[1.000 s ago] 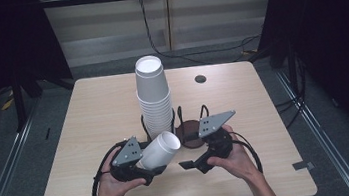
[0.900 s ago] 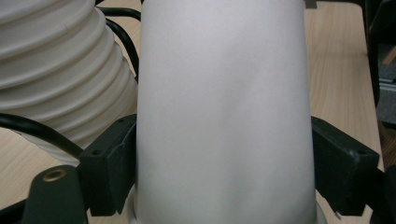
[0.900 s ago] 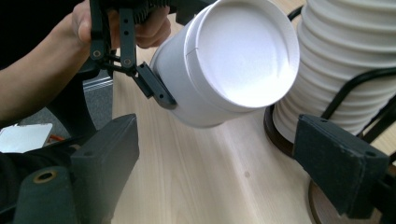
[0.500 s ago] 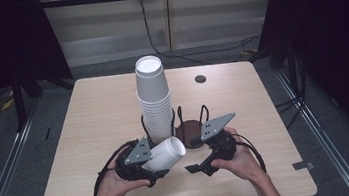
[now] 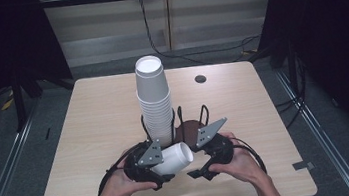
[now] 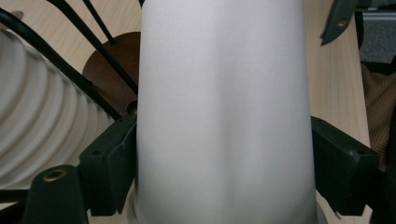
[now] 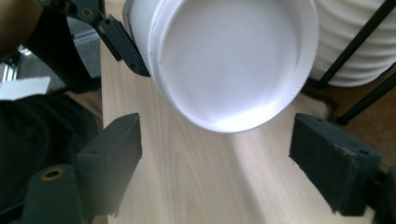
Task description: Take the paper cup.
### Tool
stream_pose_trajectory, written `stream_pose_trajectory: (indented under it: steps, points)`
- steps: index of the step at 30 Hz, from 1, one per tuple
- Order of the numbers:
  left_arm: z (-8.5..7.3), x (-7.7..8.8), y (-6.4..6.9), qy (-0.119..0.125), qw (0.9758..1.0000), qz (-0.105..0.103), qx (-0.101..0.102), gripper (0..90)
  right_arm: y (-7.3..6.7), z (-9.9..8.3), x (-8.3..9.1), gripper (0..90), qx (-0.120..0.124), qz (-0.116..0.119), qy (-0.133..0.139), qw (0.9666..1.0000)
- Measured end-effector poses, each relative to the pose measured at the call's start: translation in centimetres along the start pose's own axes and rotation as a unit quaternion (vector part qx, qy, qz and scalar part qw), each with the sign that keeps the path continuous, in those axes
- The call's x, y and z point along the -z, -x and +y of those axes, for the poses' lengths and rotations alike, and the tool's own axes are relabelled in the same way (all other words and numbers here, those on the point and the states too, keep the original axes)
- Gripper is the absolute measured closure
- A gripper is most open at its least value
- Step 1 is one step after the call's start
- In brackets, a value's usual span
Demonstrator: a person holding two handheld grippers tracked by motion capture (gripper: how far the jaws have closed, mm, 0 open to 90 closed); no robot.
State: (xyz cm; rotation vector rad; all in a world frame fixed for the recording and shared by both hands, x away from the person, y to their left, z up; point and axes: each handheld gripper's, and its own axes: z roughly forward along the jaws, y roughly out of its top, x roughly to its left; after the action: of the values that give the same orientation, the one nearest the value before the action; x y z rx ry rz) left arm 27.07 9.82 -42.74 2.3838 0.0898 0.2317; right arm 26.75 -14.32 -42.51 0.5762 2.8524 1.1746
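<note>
From the high view I see my left tool (image 5: 158, 168) clamped on a single white cup (image 5: 172, 159) lying on its side near the bench's (image 5: 92, 138) front edge, its mouth pointing toward three o'clock. My right tool (image 5: 202, 167) sits just beside it at three o'clock, jaws spread and holding nothing. At twelve o'clock from the cup stands a tall stack of cups (image 5: 154, 100) inside a black wire rack (image 5: 181, 120) on a brown base (image 5: 189, 129); the rack crowds the space right behind both tools. A small dark disc (image 5: 200, 79) lies well apart, toward one o'clock.

In the left gripper view the cup (image 6: 224, 112) is pinched on both sides between the jaws. The ribbed stack (image 6: 42, 135) rises at nine o'clock, with rack wires (image 6: 93, 51) crossing between.

In the right gripper view the cup's open mouth (image 7: 229, 60) faces me at twelve o'clock, above the gap of the wide-open jaws and clear of both. The left tool (image 7: 119, 39) grips it at ten o'clock; the stack (image 7: 350, 42) and rack wires (image 7: 359, 39) stand at two o'clock.
</note>
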Motion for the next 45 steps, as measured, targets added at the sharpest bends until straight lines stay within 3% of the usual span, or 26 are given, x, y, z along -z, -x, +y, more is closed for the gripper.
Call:
stream_pose_trajectory:
  steps: [6,12,15,17,19,22,31,41,45]
  points:
    - [0.4,-0.3,0.2,-0.025,0.9996,-0.005,-0.014,18.4,0.2,0.1,-0.2,18.3,0.000,0.006,-0.022,0.9997]
    - [0.6,-0.7,0.4,-0.028,0.9994,-0.008,-0.018,18.4,0.9,0.4,-0.9,23.3,-0.009,0.039,-0.062,0.9973]
    - [0.7,-0.9,0.5,-0.035,0.9990,-0.015,-0.024,18.4,0.9,0.7,-1.2,19.8,-0.003,0.029,-0.074,0.9969]
    - [0.8,-0.9,0.6,-0.042,0.9985,-0.016,-0.030,18.4,1.0,0.9,-1.1,19.4,-0.003,0.031,-0.070,0.9970]
    - [0.9,-1.0,0.8,-0.039,0.9986,-0.020,-0.030,18.4,1.1,1.2,-1.0,13.4,0.003,0.042,-0.070,0.9967]
    - [1.0,-1.2,0.9,-0.039,0.9985,-0.022,-0.032,18.4,1.1,1.5,-1.2,13.7,0.009,0.066,-0.069,0.9954]
    - [1.2,-1.9,1.2,-0.043,0.9978,-0.034,-0.037,18.2,0.8,2.2,-2.0,20.8,0.014,0.080,-0.093,0.9924]
    - [1.1,-1.9,1.4,-0.046,0.9974,-0.040,-0.038,18.3,0.7,2.6,-2.4,20.2,0.020,0.090,-0.105,0.9902]
    - [1.0,-2.0,1.4,-0.045,0.9974,-0.042,-0.037,18.1,0.6,2.6,-2.7,20.9,0.010,0.092,-0.111,0.9895]
